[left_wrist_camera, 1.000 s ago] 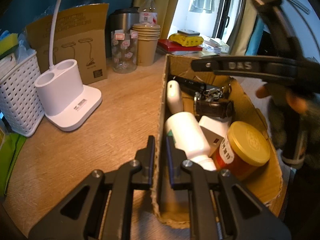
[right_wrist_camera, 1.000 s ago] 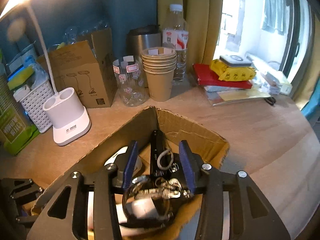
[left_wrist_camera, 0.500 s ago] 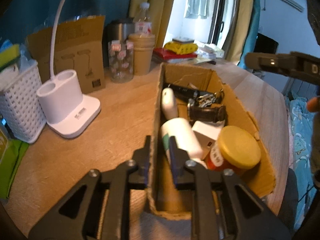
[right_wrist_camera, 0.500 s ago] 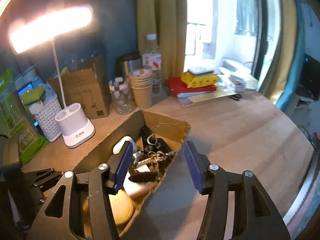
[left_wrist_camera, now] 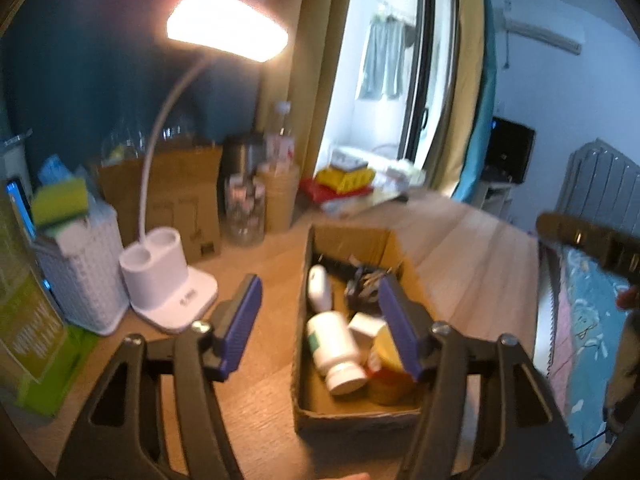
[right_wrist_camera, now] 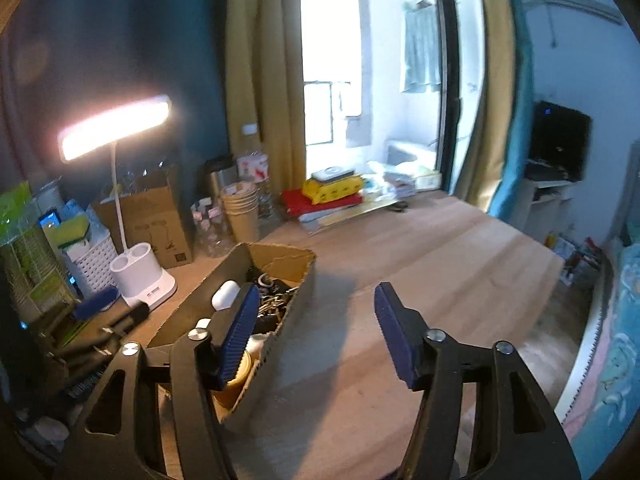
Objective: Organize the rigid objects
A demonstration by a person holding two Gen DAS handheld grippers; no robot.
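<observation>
Near completion, I judge: the cardboard box [left_wrist_camera: 344,412] on the desk [right_wrist_camera: 400,264] holds the white bottle [left_wrist_camera: 334,346], yellow-lidded jar [left_wrist_camera: 386,364] and keys [left_wrist_camera: 366,280]; my left gripper [left_wrist_camera: 320,320] and right gripper [right_wrist_camera: 312,336] are opening, empty.

No text legible. Blurred dark print on white desk lamp base [left_wrist_camera: 188,304]; white lettering on green carton [left_wrist_camera: 28,344], far left; unreadable red-and-white label on clear plastic bottle [right_wrist_camera: 254,168].

Lit desk lamp [right_wrist_camera: 116,130], teal wall [right_wrist_camera: 120,40], bright curtained window [right_wrist_camera: 360,80].
</observation>
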